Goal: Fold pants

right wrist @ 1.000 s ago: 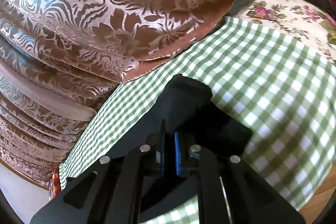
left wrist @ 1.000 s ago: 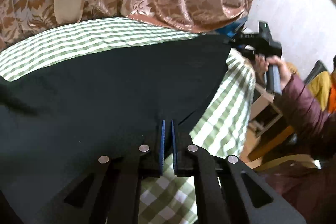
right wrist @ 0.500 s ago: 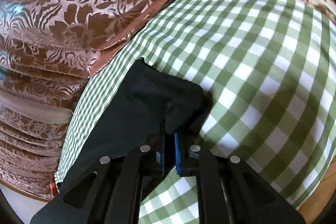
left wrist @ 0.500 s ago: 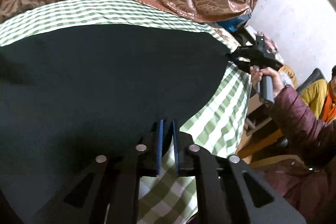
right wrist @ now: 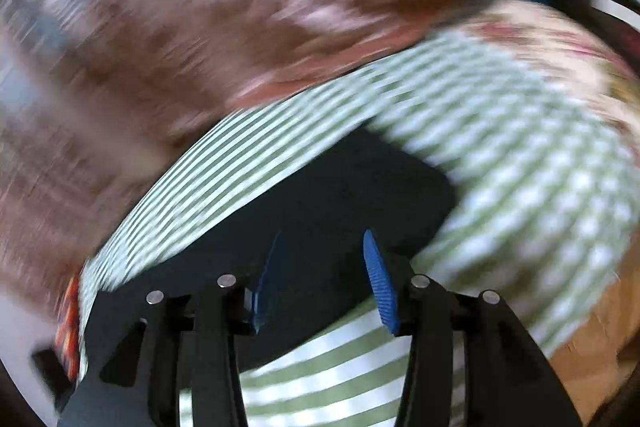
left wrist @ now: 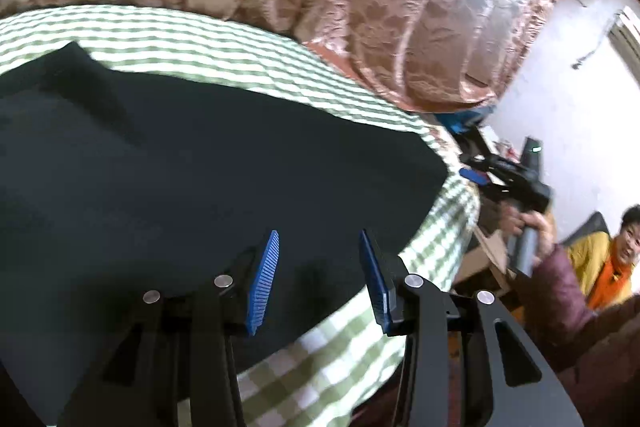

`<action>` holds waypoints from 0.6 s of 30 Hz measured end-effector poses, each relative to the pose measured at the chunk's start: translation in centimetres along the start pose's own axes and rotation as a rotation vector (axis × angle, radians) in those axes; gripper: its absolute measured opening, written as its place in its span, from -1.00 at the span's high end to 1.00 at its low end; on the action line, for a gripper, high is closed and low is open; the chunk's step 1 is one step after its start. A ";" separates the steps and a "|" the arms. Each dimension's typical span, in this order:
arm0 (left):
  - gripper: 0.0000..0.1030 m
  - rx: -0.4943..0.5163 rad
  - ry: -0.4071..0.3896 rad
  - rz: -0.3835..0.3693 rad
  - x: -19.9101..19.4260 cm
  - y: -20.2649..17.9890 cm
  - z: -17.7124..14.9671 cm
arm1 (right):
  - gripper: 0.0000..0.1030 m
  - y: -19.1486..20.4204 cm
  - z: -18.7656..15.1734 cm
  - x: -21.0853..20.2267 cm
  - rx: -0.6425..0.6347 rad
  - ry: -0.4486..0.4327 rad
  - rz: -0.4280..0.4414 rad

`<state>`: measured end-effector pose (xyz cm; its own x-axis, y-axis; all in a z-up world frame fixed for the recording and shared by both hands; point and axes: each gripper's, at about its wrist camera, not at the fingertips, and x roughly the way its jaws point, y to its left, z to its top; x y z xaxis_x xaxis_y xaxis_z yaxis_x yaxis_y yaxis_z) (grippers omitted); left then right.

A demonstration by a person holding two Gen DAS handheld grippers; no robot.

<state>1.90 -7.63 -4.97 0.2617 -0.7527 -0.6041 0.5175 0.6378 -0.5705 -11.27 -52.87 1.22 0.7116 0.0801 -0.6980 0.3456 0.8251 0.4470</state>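
Observation:
The black pants (left wrist: pixel 208 179) lie flat on the green checked cloth (left wrist: pixel 352 359). My left gripper (left wrist: pixel 318 247) is open and empty, just above the pants' near edge. In the left wrist view my right gripper (left wrist: pixel 478 175) hangs off the pants' far right corner, held in a hand. In the blurred right wrist view the right gripper (right wrist: pixel 324 247) is open and empty above the end of the pants (right wrist: pixel 344 195), which lies on the checked cloth (right wrist: pixel 520 163).
A brown floral quilt (left wrist: pixel 400 7) is piled behind the cloth. A floral cushion (right wrist: pixel 560 39) lies past the cloth's right end. A person in yellow and orange (left wrist: pixel 604 267) sits at the right, near a white wall (left wrist: pixel 560 87).
Both grippers have opened and let go of the pants, which now lie flat on the cloth. Both have drawn back a little; the right one is moving fast.

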 end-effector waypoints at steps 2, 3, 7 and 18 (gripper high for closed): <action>0.22 0.007 0.012 0.028 0.5 0.0 -0.3 | 0.15 3.8 -1.6 1.9 -0.088 0.086 0.105; 0.22 0.016 0.021 0.042 0.7 -0.1 -0.5 | 0.15 6.0 -2.8 3.2 -0.144 0.138 0.150; 0.22 0.050 0.043 0.176 1.0 0.4 -1.4 | 0.15 10.3 -6.5 7.4 -0.281 0.267 0.130; 0.10 -0.039 -0.029 0.178 -1.2 2.2 0.0 | 0.51 8.0 -4.4 10.2 -0.185 0.279 0.067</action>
<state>2.68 -5.31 -5.52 0.3700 -0.6311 -0.6818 0.4287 0.7670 -0.4774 -3.92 -43.02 -4.80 0.5257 0.2664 -0.8079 0.1685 0.8983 0.4058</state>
